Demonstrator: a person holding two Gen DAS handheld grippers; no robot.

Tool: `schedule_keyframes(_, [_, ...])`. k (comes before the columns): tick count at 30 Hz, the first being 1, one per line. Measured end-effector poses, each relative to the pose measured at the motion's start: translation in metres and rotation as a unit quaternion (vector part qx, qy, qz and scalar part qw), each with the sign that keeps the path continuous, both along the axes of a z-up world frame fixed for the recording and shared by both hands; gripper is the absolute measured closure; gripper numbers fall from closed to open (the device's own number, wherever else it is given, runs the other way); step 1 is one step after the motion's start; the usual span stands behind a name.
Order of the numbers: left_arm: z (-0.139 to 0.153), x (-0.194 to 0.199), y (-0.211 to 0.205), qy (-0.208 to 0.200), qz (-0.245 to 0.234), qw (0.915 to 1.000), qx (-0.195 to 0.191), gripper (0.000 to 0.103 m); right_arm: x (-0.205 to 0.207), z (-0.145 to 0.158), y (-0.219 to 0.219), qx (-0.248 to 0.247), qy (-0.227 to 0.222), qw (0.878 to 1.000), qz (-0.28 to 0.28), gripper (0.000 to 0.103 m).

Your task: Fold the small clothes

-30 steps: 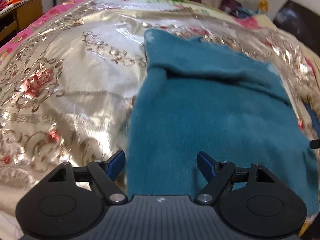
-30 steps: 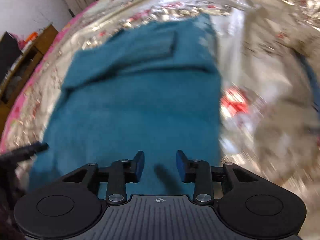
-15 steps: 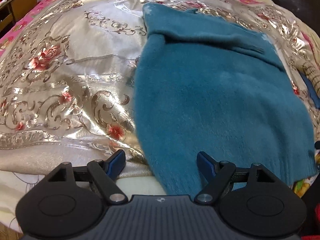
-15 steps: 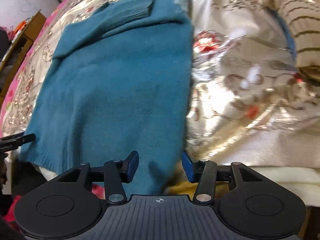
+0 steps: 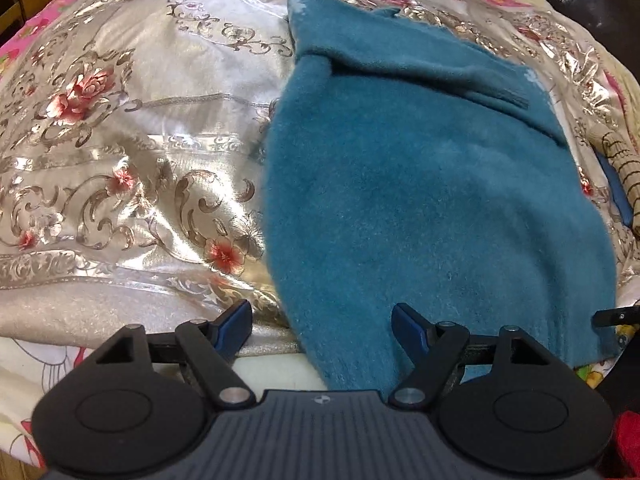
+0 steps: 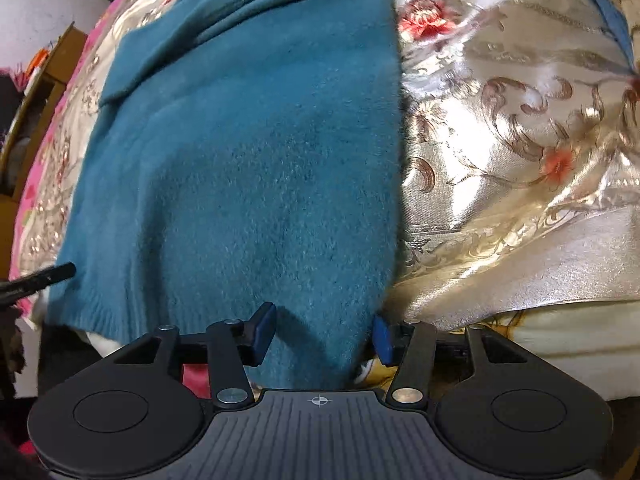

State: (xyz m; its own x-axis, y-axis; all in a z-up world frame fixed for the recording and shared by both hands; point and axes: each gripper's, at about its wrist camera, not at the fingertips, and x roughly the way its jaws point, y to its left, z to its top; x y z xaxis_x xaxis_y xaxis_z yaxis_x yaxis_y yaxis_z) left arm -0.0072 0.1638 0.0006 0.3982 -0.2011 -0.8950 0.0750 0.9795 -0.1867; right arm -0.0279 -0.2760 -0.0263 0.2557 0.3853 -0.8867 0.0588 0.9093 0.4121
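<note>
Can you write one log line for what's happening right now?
left gripper: closing, at sweater hem | right gripper: closing, hem between jaws | bedspread

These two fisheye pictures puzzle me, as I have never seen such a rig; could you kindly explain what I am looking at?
No robot arm is involved: a person holds a two-finger gripper in each hand, and a camera on each looks forward along its fingers. The black and grey shape at the bottom of each picture is the tool itself, with blue-tipped fingers.

One picture comes from the left gripper, the other from the right gripper. Both look down at a teal sweater spread on a shiny floral bedspread, one sleeve folded across its top. A striped knit garment lies at the right edge of the left view.

Each gripper straddles a lower corner of the sweater's hem. Both sets of jaws are closing, with fabric between them, but nothing is gripped yet.
</note>
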Motion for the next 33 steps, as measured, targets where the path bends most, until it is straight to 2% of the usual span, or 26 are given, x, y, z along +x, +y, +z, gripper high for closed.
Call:
schedule_keyframes(3, [0.001,-0.001,0.000,-0.001,-0.002,1.0000,0.008,0.045,-0.004,-0.001,-0.011,0.017,0.000,1.000,-0.021,0.076])
schedule_keyframes(5, [0.001,-0.001,0.003,0.005,0.005,0.9998,-0.017,0.059,-0.006,-0.001,-0.017,0.039,0.000,0.999,-0.034,0.081])
schedule_keyframes(9, [0.001,-0.001,0.002,0.011,0.007,0.9995,-0.027,0.060,-0.009,0.001,-0.018,0.054,-0.005,0.998,-0.035,0.082])
schedule_keyframes(13, [-0.002,0.001,0.000,0.026,0.003,0.9990,-0.036,0.059,0.002,-0.008,-0.012,0.053,0.006,0.998,-0.039,0.077])
schedule_keyframes(17, [-0.009,0.004,-0.011,0.039,-0.020,0.9986,-0.030,0.042,0.013,-0.015,-0.001,0.055,0.006,0.998,-0.034,0.072])
schedule_keyframes(18, [-0.011,0.005,-0.015,0.041,-0.026,0.9985,-0.026,0.042,0.016,-0.016,-0.001,0.059,0.006,0.998,-0.037,0.072])
schedule_keyframes(21, [-0.013,0.008,-0.022,0.044,-0.029,0.9984,-0.022,0.047,0.012,-0.014,-0.009,0.103,0.000,0.993,-0.055,0.085])
schedule_keyframes(22, [-0.012,0.009,-0.021,0.044,-0.026,0.9983,-0.030,0.057,0.009,-0.013,-0.013,0.126,-0.007,0.990,-0.066,0.087])
schedule_keyframes(23, [-0.010,0.010,-0.017,0.045,-0.020,0.9976,-0.049,0.072,0.005,-0.010,-0.017,0.149,-0.015,0.986,-0.077,0.087])
schedule_keyframes(25, [-0.005,0.011,-0.004,0.051,0.006,0.9932,-0.104,0.085,0.000,-0.003,-0.024,0.199,-0.036,0.974,-0.102,0.088])
schedule_keyframes(28, [0.008,0.013,0.014,0.036,0.042,0.9819,-0.181,0.086,-0.002,0.013,-0.029,0.264,-0.077,0.953,-0.128,0.088])
schedule_keyframes(33, [0.035,0.029,0.016,-0.011,0.050,0.9594,-0.277,0.086,0.015,0.047,-0.029,0.313,-0.146,0.928,-0.139,0.088])
